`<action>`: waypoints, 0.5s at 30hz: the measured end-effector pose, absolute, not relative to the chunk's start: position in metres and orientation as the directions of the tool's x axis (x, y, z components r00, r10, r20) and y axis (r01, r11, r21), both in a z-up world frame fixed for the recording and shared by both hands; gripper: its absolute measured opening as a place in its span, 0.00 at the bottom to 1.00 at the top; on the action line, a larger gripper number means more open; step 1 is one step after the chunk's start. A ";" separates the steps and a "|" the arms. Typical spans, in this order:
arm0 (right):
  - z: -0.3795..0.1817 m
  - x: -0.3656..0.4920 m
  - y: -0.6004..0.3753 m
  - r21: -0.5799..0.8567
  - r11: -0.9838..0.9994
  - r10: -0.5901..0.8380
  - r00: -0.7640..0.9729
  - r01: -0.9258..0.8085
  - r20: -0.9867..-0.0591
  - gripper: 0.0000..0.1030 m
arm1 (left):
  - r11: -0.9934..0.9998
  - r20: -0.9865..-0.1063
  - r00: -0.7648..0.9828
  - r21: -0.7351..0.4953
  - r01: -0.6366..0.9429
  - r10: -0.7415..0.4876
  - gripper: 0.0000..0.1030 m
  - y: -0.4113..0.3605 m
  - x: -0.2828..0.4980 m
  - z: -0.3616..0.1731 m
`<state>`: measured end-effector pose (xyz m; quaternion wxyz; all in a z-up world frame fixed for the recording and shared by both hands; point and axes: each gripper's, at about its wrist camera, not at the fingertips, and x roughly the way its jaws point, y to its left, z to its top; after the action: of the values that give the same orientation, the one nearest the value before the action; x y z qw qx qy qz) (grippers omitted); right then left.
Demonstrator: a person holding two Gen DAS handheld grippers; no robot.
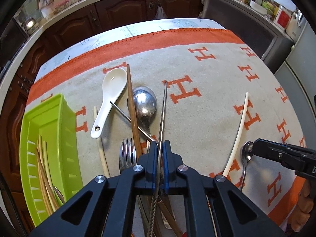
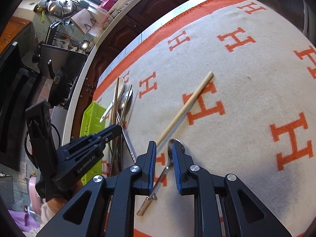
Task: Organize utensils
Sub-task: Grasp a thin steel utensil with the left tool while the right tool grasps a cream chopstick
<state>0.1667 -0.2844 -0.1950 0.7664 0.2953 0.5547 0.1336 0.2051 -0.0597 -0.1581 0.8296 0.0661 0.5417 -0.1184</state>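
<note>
My left gripper is shut on a metal chopstick, held above a pile of utensils: a white ceramic spoon, a large metal spoon, a brown wooden chopstick, a fork. My right gripper is open, its fingers astride the neck of a small metal spoon lying on the cloth; it also shows in the left wrist view. A pale chopstick lies just beyond it. The green tray at the left holds several chopsticks.
The table is covered by a beige cloth with orange H marks. Dark wooden cabinets stand beyond the far edge. A counter with jars is at the right. The green tray also shows in the right wrist view.
</note>
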 end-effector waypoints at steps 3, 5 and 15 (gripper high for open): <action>-0.200 0.177 -0.284 0.612 0.777 0.538 0.352 0.145 -0.766 0.16 | 0.967 -0.912 0.377 -0.075 0.243 -0.165 0.03 -0.050 0.205 -0.154; -0.204 0.187 -0.284 0.632 0.756 0.555 0.348 0.167 -0.756 0.16 | 0.966 -0.908 0.371 -0.114 0.232 -0.196 0.03 -0.044 0.204 -0.149; -0.221 0.220 -0.275 0.587 0.763 0.514 0.296 0.270 -0.805 0.17 | 0.962 -0.888 0.378 -0.211 0.174 -0.263 0.03 -0.017 0.190 -0.128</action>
<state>0.2204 -0.2750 -0.2214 0.7325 0.3337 0.5875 0.0835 0.1897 -0.0166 -0.1281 0.8291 -0.0411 0.5419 -0.1315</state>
